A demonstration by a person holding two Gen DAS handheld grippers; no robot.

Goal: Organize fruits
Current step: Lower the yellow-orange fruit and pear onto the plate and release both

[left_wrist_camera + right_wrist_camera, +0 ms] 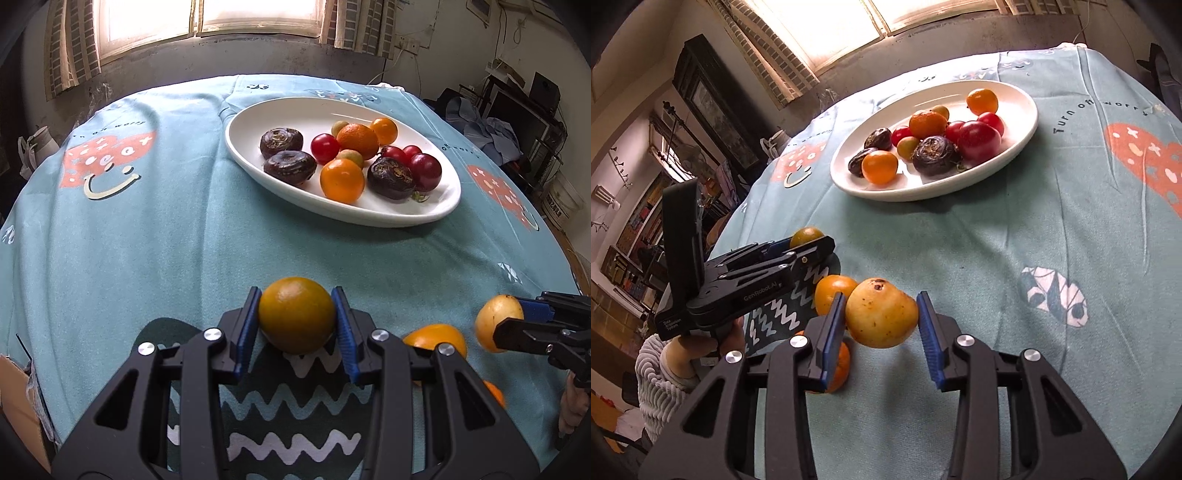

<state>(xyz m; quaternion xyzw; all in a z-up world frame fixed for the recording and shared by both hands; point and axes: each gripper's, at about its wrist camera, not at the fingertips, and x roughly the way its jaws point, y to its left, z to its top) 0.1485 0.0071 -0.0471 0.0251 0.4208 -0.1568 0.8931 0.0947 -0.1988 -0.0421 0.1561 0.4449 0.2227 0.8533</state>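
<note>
A white oval plate (436, 212) (1027, 125) on the teal tablecloth holds several oranges, red tomatoes, dark purple fruits and small green ones. My left gripper (297, 317) is shut on a greenish-orange citrus (297, 314), also seen in the right wrist view (806, 236). My right gripper (882, 317) is around a yellow spotted fruit (881, 314) (496, 323); both pads seem to touch it, and it looks lifted off the cloth. Two oranges lie on the cloth by it (833, 291) (840, 369).
The round table's cloth (147, 240) has printed red hearts. Window and curtains stand behind the table. A cardboard box (18, 402) is at the left edge. Cluttered shelves and clothes stand to the right (517, 125).
</note>
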